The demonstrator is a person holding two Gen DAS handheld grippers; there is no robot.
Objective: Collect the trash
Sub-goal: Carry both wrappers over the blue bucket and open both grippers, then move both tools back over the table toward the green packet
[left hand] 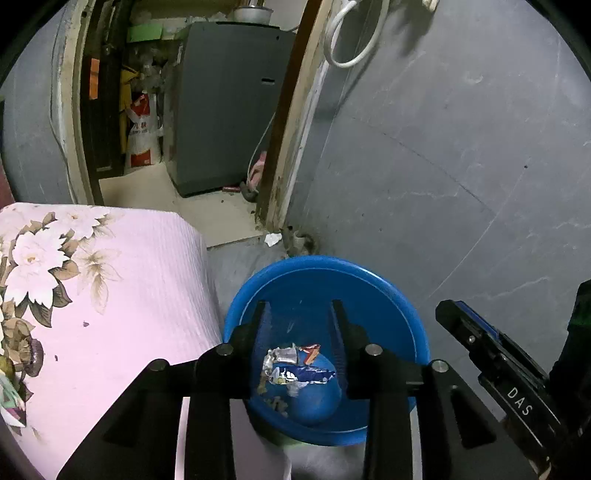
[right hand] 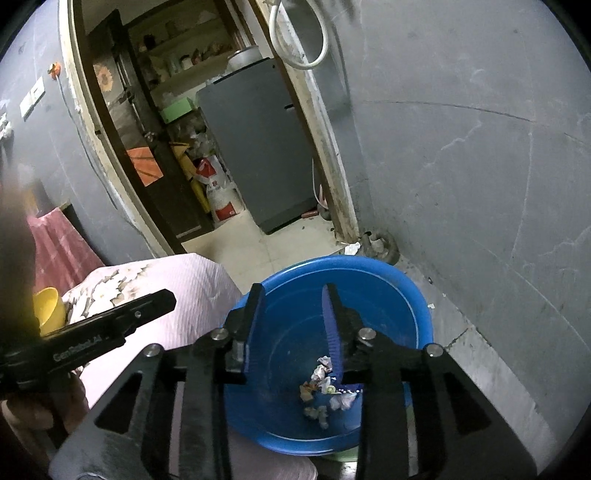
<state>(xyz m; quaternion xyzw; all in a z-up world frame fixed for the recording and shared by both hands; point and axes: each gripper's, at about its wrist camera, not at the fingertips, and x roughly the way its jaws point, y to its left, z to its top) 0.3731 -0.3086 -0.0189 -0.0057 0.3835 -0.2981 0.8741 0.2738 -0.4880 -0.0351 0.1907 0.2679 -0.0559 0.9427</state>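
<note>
Black jaws of the left gripper [left hand: 299, 314] stand apart with nothing pressed between them, hanging over a blue basin [left hand: 413, 325] in the lower middle of the left wrist view. Through the gap, crumpled trash [left hand: 295, 369] of silver foil and blue wrapper lies on the basin floor, clear of the pads. The right gripper [right hand: 293, 295] is likewise open above the same basin [right hand: 421, 314], its blue-lined fingers [right hand: 330, 332] spread and holding nothing; small scraps of trash [right hand: 327, 387] sit on the bottom, low and right of centre in that view. Each tool shows in the other's view: the right one enters at the lower right edge of the left view, the left one comes in from the left edge of the right view, with part of a hand [right hand: 37, 406] behind it. Just left of the basin is a pink cloth with white flowers [left hand: 110, 295] draped over something. A yellow bowl [right hand: 48, 306] appears at the left edge of the right view. Beyond the basin, a doorway [left hand: 280, 147] opens in a grey wall [left hand: 461, 166] onto a grey appliance [left hand: 221, 110], with a red and white sack [left hand: 142, 136] beside it. A white cable loop [left hand: 354, 33] hangs on the wall near the top.
</note>
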